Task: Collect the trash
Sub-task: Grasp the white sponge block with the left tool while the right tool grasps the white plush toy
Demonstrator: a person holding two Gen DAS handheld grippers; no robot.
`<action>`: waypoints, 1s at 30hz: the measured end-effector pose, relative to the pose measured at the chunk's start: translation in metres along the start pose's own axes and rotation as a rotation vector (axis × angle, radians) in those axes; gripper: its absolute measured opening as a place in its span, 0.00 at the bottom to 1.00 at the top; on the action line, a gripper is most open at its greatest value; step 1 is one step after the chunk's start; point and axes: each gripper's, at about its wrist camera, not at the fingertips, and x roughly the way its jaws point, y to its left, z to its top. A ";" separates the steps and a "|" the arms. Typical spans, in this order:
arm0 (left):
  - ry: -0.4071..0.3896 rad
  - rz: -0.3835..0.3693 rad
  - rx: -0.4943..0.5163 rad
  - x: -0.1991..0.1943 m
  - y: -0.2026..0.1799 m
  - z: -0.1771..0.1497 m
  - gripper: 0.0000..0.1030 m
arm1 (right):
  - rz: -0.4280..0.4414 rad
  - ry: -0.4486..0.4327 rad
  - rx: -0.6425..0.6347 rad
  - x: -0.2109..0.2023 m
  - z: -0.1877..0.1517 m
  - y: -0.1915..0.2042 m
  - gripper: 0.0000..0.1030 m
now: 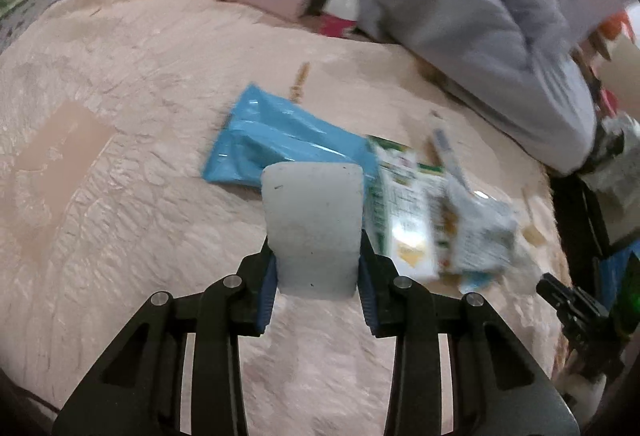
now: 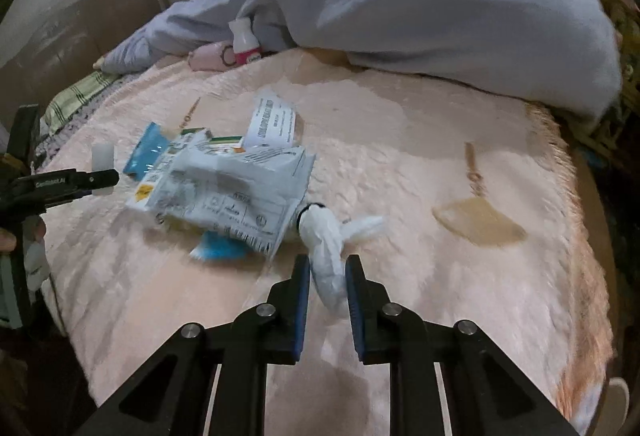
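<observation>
Left hand-held gripper [image 1: 318,268] clamps a translucent white cup [image 1: 314,224]; right hand-held gripper [image 2: 328,286] pinches a twisted white bag [image 2: 326,248].

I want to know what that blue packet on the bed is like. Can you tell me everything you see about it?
The blue packet is a flat, shiny plastic pouch, bright turquoise, creased and wrinkled as if empty. It lies flat on the pink bedspread, pointing slantwise. One end tucks under the green-and-white wrapper in the trash pile. The left gripper, holding a white cup, hovers in front and hides its near edge. No printing can be read.
</observation>
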 end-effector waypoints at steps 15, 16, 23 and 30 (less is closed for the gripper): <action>0.030 -0.070 0.147 -0.012 -0.080 -0.029 0.32 | -0.005 -0.014 0.040 -0.012 0.000 -0.002 0.46; 0.036 -0.071 0.149 -0.010 -0.081 -0.029 0.32 | -0.007 -0.003 0.027 -0.002 0.006 0.000 0.46; 0.064 -0.069 0.153 0.002 -0.084 -0.033 0.32 | -0.028 0.045 -0.028 0.049 0.023 0.004 0.24; 0.069 -0.102 0.188 -0.001 -0.106 -0.042 0.32 | 0.017 0.013 0.057 0.011 0.001 -0.017 0.15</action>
